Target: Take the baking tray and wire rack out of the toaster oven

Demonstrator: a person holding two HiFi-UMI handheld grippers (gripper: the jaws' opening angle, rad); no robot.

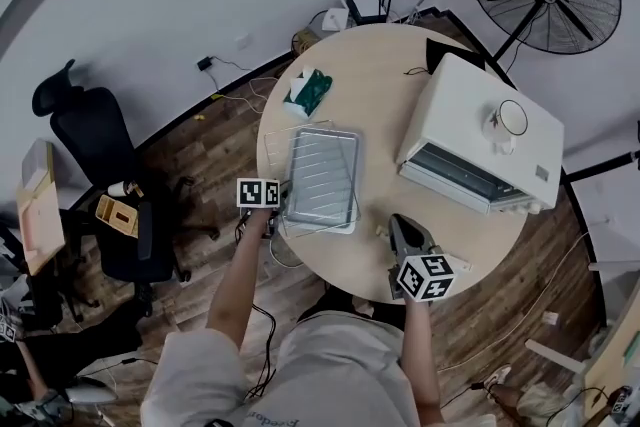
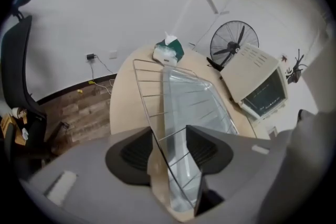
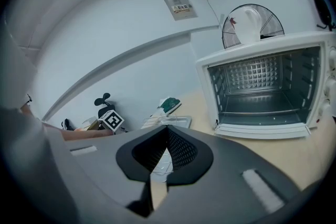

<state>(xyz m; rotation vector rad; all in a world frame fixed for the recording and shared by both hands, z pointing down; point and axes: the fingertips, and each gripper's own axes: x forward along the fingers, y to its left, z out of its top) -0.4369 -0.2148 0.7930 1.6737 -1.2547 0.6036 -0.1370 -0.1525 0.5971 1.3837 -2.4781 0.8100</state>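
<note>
I am standing at a round surface (image 1: 385, 105) of light wood. The white toaster oven (image 1: 480, 130) is sitting on its right part with the door open. The baking tray (image 1: 353, 177) is lying flat on the left part, well apart from the oven. The wire rack (image 1: 315, 165) is resting on top of the tray and is sticking out past its far-left corner. A green tissue box (image 1: 308, 92) is lying near the far rim, beyond the tray.
</note>
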